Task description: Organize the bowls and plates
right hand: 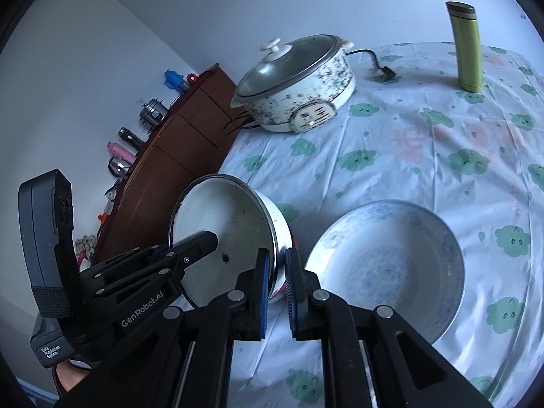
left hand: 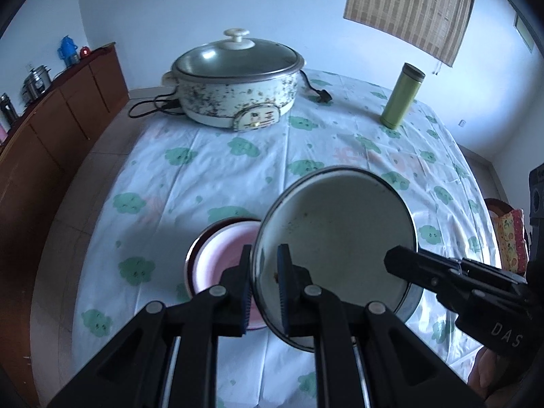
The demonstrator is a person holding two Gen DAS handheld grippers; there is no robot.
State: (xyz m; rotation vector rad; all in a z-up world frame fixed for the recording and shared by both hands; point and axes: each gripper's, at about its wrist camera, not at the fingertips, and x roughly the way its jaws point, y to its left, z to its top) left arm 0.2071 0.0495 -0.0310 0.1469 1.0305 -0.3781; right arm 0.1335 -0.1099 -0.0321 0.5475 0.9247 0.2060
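Both claws are pinching one white enamel bowl (left hand: 336,238) by its rim, holding it tilted above the bench (left hand: 221,170): the left claw (left hand: 265,272) is pressing its blue pads on the rim at lower centre of the left view, and the right claw (right hand: 277,272) is clamping the opposite edge at lower centre of the right view. Judging by the task, the bowl is being carried to join the other dishes, so the step calls for keeping both grips equally firm and moving the two hands as one; if one is leading, the rim may be twisting out of the pads. Levelling the bowl before lowering it would be wise, since thin enamel is likely to slide on the smooth pads. A pink plate (left hand: 217,255) is lying on the bench just left of and below the bowl in the left view, and a blue-patterned bowl (right hand: 387,265) is sitting just right of the claw in the right view; either could be the stacking place, and I cannot tell which. The bench is wearing a white cloth printed with green clouds. An electric pot (left hand: 234,81) with a glass lid is standing at upper centre, a green flask (left hand: 401,95) at upper right. A brown sideboard (left hand: 61,119) is running along the left wall, and a bamboo blind (left hand: 411,6) is hanging at top right.
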